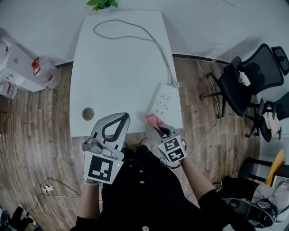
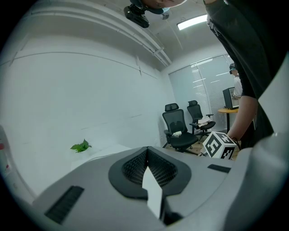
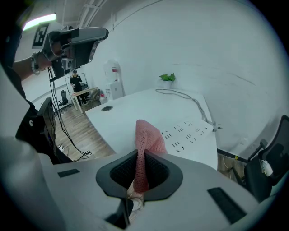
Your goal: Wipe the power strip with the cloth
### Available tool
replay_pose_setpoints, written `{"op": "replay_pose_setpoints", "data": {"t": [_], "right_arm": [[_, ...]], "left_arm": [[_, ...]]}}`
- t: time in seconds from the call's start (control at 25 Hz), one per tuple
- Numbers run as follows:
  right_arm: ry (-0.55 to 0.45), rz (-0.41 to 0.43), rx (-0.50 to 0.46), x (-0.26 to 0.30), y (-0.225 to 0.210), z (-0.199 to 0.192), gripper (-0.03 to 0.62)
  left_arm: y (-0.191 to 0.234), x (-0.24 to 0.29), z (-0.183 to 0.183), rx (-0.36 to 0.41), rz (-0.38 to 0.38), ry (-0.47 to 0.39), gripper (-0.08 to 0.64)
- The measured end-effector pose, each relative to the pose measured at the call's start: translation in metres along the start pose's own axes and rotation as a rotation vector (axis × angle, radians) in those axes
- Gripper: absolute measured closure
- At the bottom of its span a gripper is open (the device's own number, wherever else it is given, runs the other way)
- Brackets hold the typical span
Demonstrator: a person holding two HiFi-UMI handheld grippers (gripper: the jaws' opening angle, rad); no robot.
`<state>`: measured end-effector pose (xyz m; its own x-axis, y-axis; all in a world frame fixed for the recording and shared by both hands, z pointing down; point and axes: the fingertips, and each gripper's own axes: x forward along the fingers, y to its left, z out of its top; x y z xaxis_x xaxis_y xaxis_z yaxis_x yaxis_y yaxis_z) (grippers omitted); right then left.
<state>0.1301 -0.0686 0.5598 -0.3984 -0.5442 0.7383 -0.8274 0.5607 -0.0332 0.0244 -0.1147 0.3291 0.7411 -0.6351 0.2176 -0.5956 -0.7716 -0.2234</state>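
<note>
The white power strip (image 1: 163,100) lies flat near the right edge of the white table (image 1: 117,67), and its sockets show in the right gripper view (image 3: 187,133). Its grey cable (image 1: 135,36) loops toward the table's far end. My right gripper (image 1: 157,127) is shut on a pink cloth (image 1: 152,119), held just short of the strip's near end. The cloth (image 3: 146,140) stands up between the jaws of the right gripper (image 3: 141,173). My left gripper (image 1: 118,121) hovers over the table's near edge, tilted up toward the wall. Its jaws (image 2: 146,169) are shut and hold nothing.
A round cable hole (image 1: 88,113) sits near the table's front left corner. A small green plant (image 1: 103,3) stands at the far end. A black office chair (image 1: 246,81) is to the right, water bottles (image 1: 43,72) to the left, and cords lie on the wooden floor.
</note>
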Motion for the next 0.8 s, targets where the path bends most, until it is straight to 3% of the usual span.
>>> {"op": "replay_pose_setpoints", "data": {"t": [0.32,0.8], "right_arm": [[-0.037,-0.021,-0.036,-0.02,-0.016,0.021,0.538],[-0.112,-0.145,-0.09,-0.026,-0.093,0.068,0.538]], "left_arm": [[0.002,0.002,0.001,-0.006,0.008,0.001,0.546],[0.002,0.005,0.007,-0.001,0.041,0.0,0.546]]}}
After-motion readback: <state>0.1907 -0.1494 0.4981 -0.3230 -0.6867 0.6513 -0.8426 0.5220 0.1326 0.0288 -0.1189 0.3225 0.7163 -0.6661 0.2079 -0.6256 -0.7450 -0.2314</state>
